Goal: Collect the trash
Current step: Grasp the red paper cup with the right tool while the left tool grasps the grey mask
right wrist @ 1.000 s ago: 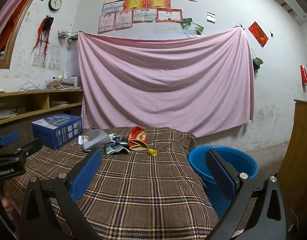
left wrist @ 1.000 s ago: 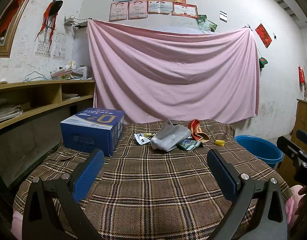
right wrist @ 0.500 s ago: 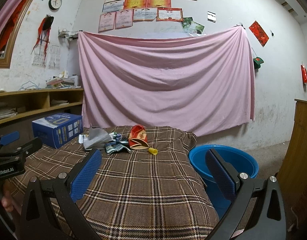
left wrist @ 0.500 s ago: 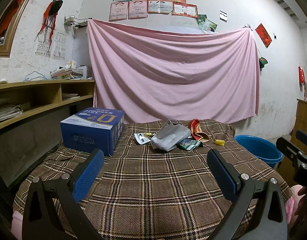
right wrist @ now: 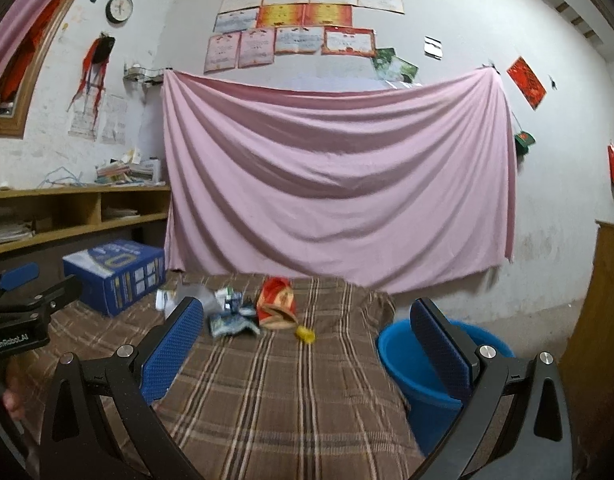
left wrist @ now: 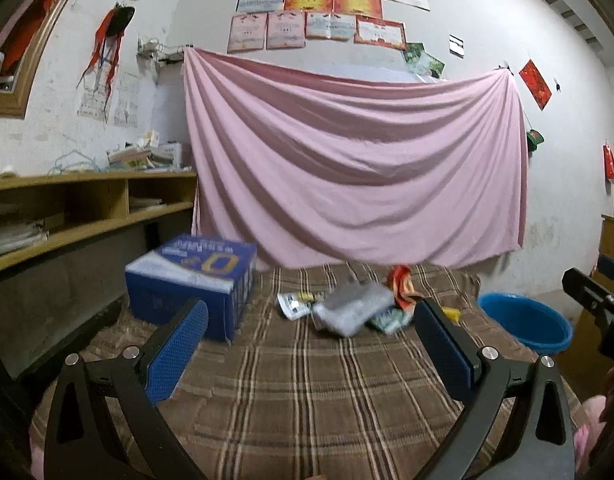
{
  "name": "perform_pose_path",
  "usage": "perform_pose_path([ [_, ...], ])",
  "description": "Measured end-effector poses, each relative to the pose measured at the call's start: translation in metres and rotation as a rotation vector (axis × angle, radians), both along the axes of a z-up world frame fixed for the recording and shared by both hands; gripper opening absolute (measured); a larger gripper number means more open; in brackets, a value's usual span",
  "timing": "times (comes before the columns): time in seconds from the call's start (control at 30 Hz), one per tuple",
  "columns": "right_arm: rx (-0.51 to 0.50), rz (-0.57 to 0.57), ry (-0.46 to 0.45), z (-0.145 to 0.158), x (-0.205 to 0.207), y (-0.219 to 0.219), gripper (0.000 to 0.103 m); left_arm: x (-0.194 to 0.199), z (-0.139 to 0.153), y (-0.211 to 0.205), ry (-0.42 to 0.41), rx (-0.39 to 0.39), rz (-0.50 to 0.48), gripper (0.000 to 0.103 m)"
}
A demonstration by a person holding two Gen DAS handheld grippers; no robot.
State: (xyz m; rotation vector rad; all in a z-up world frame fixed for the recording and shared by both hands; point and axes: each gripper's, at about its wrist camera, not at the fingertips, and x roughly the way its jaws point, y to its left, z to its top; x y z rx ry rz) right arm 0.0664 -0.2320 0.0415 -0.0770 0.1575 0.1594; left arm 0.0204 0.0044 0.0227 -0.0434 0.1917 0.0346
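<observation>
A heap of trash lies at the far end of the plaid-covered table [left wrist: 307, 380]: a grey crumpled bag [left wrist: 349, 306], a red packet [left wrist: 401, 284], a green wrapper [left wrist: 389, 320], a white wrapper [left wrist: 293, 304] and a small yellow piece [left wrist: 451, 313]. In the right wrist view I see the red packet [right wrist: 277, 304], the green wrapper [right wrist: 233, 322] and the yellow piece [right wrist: 305, 335]. My left gripper [left wrist: 307, 340] is open and empty, short of the heap. My right gripper [right wrist: 303, 344] is open and empty, near the yellow piece. A blue basin [right wrist: 427, 364] stands right of the table.
A blue cardboard box [left wrist: 191, 284] stands on the table's left side. Wooden shelves [left wrist: 67, 220] run along the left wall. A pink sheet [left wrist: 355, 168] hangs behind the table. A wooden cabinet [right wrist: 603, 300] stands at the right.
Both views have tilted upward and shifted a little; the trash now sits lower in the frames and is blurred. Both grippers stay open and empty.
</observation>
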Motion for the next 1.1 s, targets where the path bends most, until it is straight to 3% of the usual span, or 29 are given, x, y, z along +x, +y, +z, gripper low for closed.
perform_pose_path([
  [0.17,-0.026,0.017,-0.024,0.019,0.032,0.0,0.103,0.027,0.01,0.006,-0.013,0.0,0.001,0.101],
  [0.5,-0.058,0.049,0.021,0.018,0.102,0.002,0.103,0.086,0.015,0.011,0.037,-0.056,-0.007,0.101],
  [0.67,-0.066,0.068,0.08,0.01,0.135,0.005,0.103,0.12,0.009,0.013,0.147,-0.117,-0.002,0.101],
  [0.87,-0.082,0.1,0.187,-0.004,0.172,0.011,0.103,0.159,-0.016,0.016,0.345,-0.16,0.024,0.101],
  [1.1,-0.115,0.134,0.403,-0.026,0.216,0.021,0.103,0.186,-0.039,0.022,0.509,-0.252,0.0,0.096],
])
